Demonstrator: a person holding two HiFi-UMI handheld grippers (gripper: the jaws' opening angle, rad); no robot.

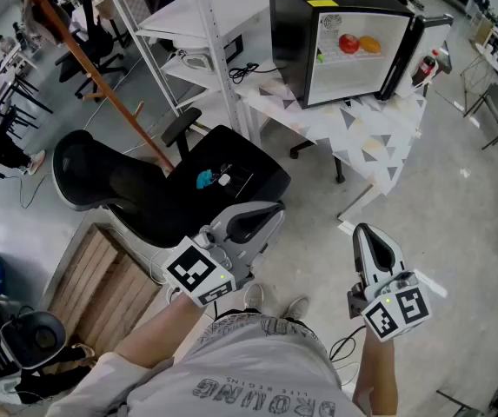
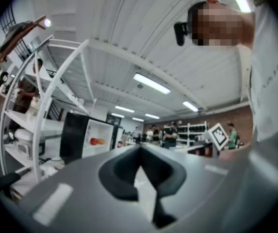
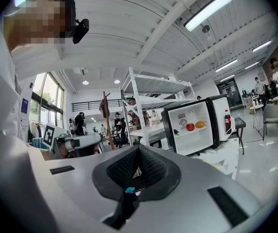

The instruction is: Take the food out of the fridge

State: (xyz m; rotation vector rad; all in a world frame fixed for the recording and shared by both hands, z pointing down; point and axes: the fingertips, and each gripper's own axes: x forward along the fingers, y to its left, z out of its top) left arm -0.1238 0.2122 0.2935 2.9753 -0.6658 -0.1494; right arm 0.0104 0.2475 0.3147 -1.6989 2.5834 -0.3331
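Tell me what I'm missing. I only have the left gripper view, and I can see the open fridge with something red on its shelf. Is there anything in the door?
Observer: Yes. A bottle with a red cap stands upright in the door.
Operator: Is my other hand carrying anything?
Observer: No. The right gripper has its jaws shut with nothing between them.
Operator: Anything low down in front of me?
Observer: A black office chair stands close ahead of the left gripper, on the near side of the fridge's table.
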